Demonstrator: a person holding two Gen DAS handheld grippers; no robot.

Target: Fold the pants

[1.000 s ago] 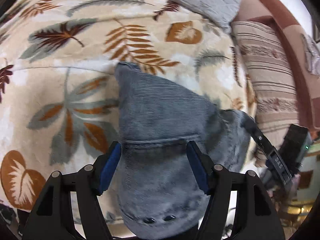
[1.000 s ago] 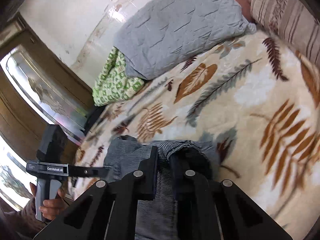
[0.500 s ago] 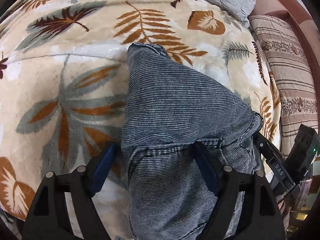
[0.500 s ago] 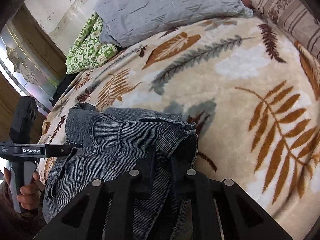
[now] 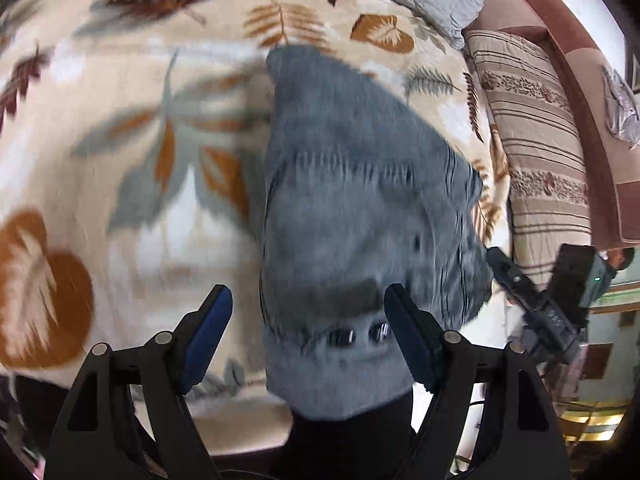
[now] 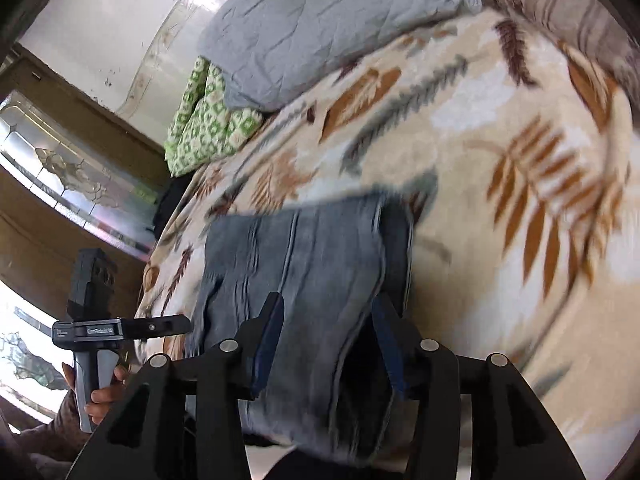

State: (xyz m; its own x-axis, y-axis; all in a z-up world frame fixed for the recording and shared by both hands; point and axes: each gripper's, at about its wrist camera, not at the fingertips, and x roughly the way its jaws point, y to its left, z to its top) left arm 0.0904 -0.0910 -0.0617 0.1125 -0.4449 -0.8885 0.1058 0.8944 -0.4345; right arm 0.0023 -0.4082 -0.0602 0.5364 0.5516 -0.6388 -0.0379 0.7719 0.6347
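The blue-grey denim pants [image 5: 352,184] lie folded on the leaf-patterned blanket [image 5: 120,168], blurred by motion. My left gripper [image 5: 308,312] hovers over their near end, jaws wide and closing a little. Its left pad [image 5: 212,320] is over bare blanket and its right pad [image 5: 404,320] over the denim, neither pressing. My right gripper [image 6: 328,320] is at the pants' [image 6: 304,264] near right corner. Its jaws are opening, with loose cloth between the pads and no grip. Each view shows the other gripper: the right [image 5: 536,304], and the left [image 6: 120,326] in a hand [image 6: 100,396].
A grey quilted pillow [image 6: 320,20] and a green patterned cloth [image 6: 208,128] lie at the bed's far end. A striped cushion [image 5: 536,140] runs along the right side. A wooden cabinet with glass panels [image 6: 60,184] stands to the left. The bed's near edge is just below the grippers.
My right gripper has gone from shut on the pants' edge to open, letting the cloth drop. My left gripper has shifted left, so its left pad is off the denim.
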